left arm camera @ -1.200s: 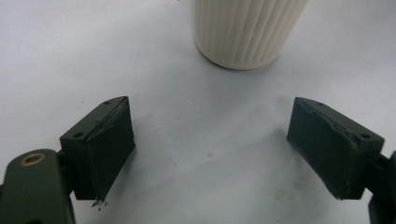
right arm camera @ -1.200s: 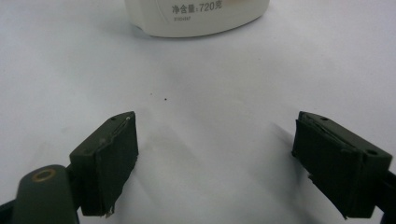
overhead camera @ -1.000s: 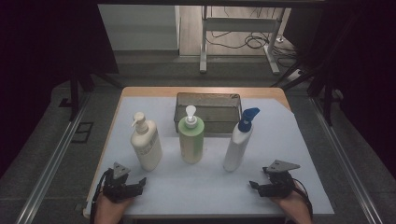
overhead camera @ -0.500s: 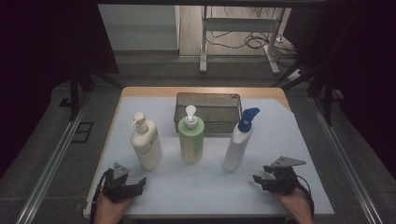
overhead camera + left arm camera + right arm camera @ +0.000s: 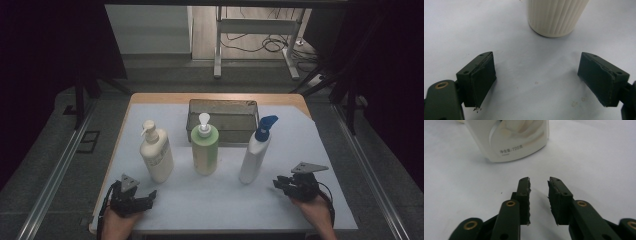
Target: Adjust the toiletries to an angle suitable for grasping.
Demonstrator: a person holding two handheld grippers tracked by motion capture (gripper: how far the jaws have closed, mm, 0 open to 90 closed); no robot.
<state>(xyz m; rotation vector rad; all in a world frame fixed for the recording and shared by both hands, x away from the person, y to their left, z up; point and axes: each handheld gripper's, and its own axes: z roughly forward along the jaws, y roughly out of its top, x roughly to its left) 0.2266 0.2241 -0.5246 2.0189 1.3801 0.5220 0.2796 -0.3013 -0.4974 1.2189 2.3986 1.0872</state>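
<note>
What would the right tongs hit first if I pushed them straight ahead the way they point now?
Probably the white bottle with the blue pump, which stands just ahead of the right tongs, a little to the left of their line. Their jaws have just been closing, with nothing between them, and bare white table cover lies before the bottle.

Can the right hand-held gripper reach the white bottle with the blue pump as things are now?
Probably yes. Bare white table cover lies between the right hand-held gripper and the white plastic bottle with the blue pump, but its jaws, which have just been closing on nothing, look too narrow for that bottle.

Cream pump bottle (image 5: 156,154), upright, near table's front-left. White bottle, blue trigger cap (image 5: 256,150), upright, toward the front-right.
</note>
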